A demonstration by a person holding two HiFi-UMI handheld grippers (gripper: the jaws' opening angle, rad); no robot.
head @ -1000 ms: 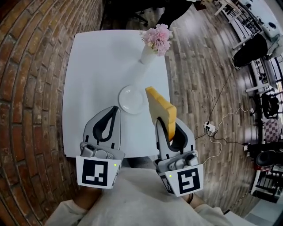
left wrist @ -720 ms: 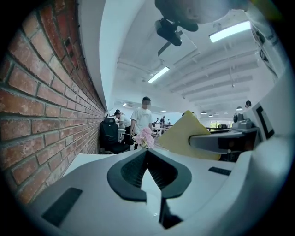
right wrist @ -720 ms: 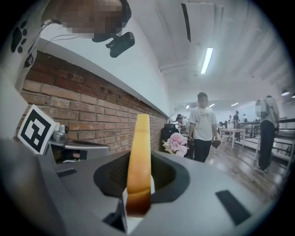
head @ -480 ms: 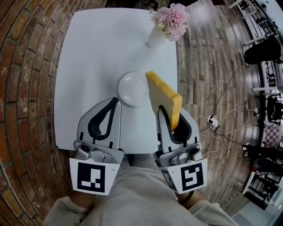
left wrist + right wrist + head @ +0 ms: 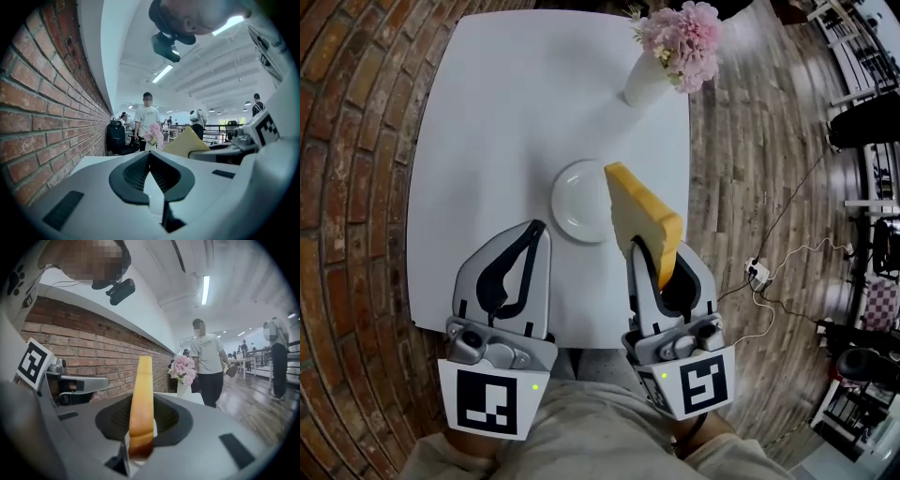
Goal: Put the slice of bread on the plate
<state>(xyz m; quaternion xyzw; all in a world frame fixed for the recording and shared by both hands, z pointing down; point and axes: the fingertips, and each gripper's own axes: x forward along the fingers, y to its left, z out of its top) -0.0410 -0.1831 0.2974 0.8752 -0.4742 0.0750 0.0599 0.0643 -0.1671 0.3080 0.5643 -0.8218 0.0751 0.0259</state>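
Note:
A yellow-crusted slice of bread [image 5: 642, 223] stands on edge, and my right gripper [image 5: 648, 251] is shut on its lower end. In the right gripper view the slice [image 5: 142, 404] rises upright between the dark pads. The small white plate [image 5: 577, 214] lies on the white table [image 5: 487, 112], just left of the slice, whose far end hangs over the plate's right rim. My left gripper [image 5: 538, 228] hovers over the table's near edge, short of the plate, shut with nothing in it. The left gripper view shows its pads [image 5: 161, 176] meeting at the tip, with the bread [image 5: 186, 142] off to the right.
A white vase [image 5: 647, 82] of pink flowers [image 5: 682, 33] stands at the table's far right. Brick surface lies to the left, and wood floor with a cable and socket [image 5: 757, 272] to the right. A person [image 5: 208, 362] stands beyond the table.
Both grippers have sunk toward the table, the right still holding the bread. The slice now sits closer to the plate's right rim.

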